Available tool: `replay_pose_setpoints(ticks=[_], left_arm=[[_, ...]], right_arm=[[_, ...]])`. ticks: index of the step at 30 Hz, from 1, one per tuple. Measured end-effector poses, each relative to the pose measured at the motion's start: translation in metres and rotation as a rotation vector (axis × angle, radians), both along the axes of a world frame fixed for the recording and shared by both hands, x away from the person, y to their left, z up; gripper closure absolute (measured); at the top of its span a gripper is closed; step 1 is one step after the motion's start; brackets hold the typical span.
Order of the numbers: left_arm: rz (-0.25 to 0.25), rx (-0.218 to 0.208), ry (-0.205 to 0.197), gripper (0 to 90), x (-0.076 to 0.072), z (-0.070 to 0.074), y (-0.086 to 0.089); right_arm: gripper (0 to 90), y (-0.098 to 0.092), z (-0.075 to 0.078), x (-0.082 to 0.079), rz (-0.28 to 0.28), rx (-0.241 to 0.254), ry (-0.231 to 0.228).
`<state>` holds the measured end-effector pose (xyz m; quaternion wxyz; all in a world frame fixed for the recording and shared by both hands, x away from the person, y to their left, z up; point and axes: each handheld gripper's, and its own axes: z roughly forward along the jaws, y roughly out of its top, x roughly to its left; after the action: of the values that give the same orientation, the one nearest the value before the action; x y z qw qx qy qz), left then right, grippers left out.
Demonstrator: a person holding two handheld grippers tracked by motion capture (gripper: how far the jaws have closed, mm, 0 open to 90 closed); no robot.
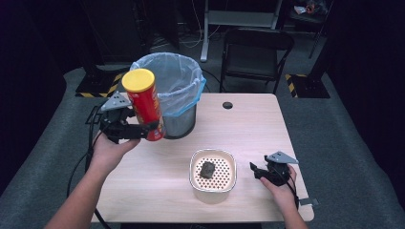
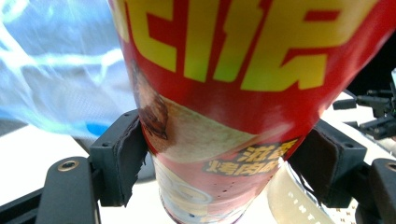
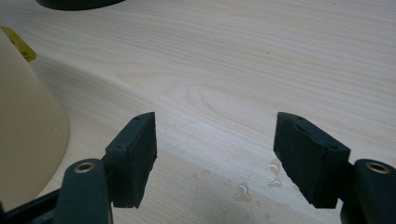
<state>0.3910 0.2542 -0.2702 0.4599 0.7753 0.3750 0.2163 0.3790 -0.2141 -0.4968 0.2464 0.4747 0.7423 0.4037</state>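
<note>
- A red crisp can (image 1: 145,107) with a yellow lid is held upright and slightly tilted in the left gripper (image 1: 143,131), above the left side of the wooden bench (image 1: 248,124).
- The can is grasped near its lower end; in the left gripper view its red and yellow printed wall (image 2: 233,93) is seen clamped between the two black jaws, both pads pressed against it.
- The can is raised clear of the bench top and is seen just in front of a metal bin (image 1: 179,95) lined with a pale blue bag, which stands at the bench's far left.
- The bag's blue film (image 2: 56,65) is seen behind the can in the left gripper view.
- The right gripper (image 1: 260,172) is held low at the right front of the bench, its jaws released and nothing between them.
- In the right gripper view, bare wood (image 3: 233,70) is seen between the parted jaws, with a few small drops of water (image 3: 245,191) on it.
- A cream perforated basket (image 1: 213,188) stands on the bench between the two hands, with a small dark lump (image 1: 207,170) lying inside it.
- The basket's cream wall (image 3: 28,130) is seen just beside the right gripper's jaws, apart from them.
</note>
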Motion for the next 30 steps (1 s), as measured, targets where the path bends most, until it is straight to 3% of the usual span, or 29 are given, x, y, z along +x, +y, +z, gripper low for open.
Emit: replay_pose_setpoints(ticks=[4,13,16,30], left_arm=[[0.001,-0.004,-0.006,23.3,0.007,0.021,-0.001],[0.03,-0.046,0.014,23.4,0.026,0.046,0.0],[0.04,-0.036,0.009,23.4,0.031,0.055,-0.001],[0.077,-0.037,0.005,23.4,0.058,0.079,-0.017]], right_arm=[[29.8,0.001,0.001,0.0,0.0,0.003,-0.006],[30.4,0.001,-0.002,0.0,0.021,-0.012,0.003],[30.4,0.0,-0.002,0.0,0.015,-0.016,0.007],[30.8,0.002,-0.001,0.0,0.032,-0.015,-0.005]])
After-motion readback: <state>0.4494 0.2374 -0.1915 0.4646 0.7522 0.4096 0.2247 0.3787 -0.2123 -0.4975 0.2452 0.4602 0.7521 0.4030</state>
